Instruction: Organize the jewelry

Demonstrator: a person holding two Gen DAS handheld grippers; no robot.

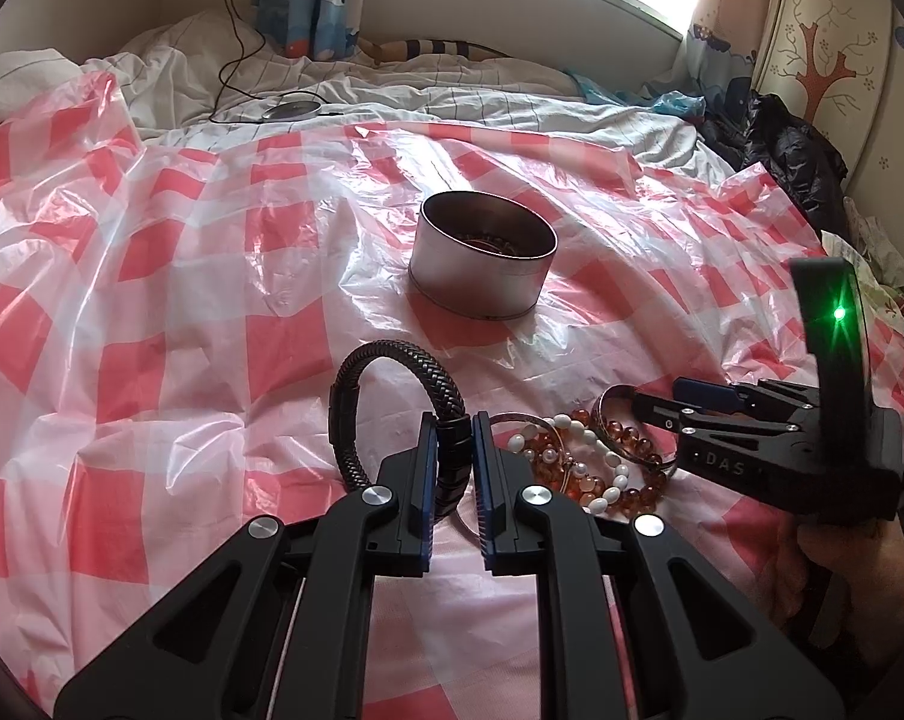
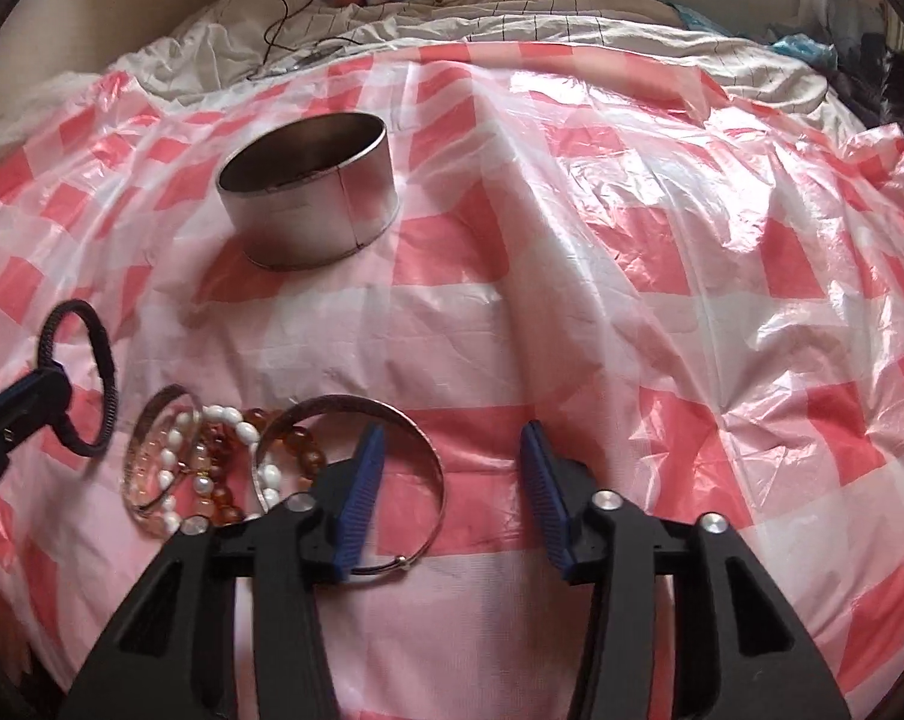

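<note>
One braided black bracelet (image 1: 392, 414) pinched in the left gripper (image 1: 454, 462), standing on edge, loop plane upright and facing sideways, near the bead pile (image 1: 589, 462). Best tipped flat over the metal tin (image 1: 481, 252) before letting go. Right gripper (image 2: 452, 480) spread wide, holding nothing, over a silver bangle (image 2: 392, 420).

tin (image 1: 481, 255) stands on sheet (image 1: 212, 300), behind the bracelet pile (image 1: 583, 462); braided bracelet (image 1: 392, 408) left of pile.
</note>
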